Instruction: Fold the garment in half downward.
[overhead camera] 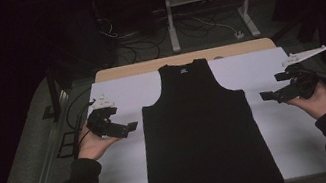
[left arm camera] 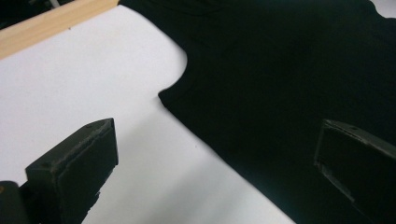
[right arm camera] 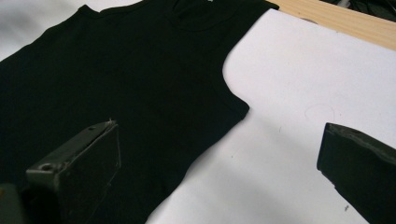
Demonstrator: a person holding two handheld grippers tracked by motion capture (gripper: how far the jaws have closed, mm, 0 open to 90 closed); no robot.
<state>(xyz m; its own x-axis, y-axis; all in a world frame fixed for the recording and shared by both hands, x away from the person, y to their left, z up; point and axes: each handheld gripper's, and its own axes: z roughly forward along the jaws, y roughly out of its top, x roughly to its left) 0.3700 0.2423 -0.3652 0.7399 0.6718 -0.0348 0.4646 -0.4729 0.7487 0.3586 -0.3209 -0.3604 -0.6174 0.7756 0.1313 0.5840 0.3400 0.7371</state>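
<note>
A black tank top [overhead camera: 201,125] lies flat in the middle of the white sheet [overhead camera: 117,99], neck toward the far edge. My left gripper [overhead camera: 129,127] hovers open just left of the shirt's left side, below the armhole [left arm camera: 180,79]. My right gripper [overhead camera: 267,96] hovers open just right of the shirt's right side. In the left gripper view the jaws straddle the shirt's side edge [left arm camera: 219,149] with nothing between them. In the right gripper view the jaws stand wide apart over the shirt's side edge [right arm camera: 205,154], below the armhole corner [right arm camera: 243,109].
The white sheet covers a wooden table whose bare strip [overhead camera: 186,59] shows at the far edge. Beyond it stand a white frame [overhead camera: 206,2] and tangled cables [overhead camera: 141,39] on the dark floor. Bare sheet lies on both sides of the shirt.
</note>
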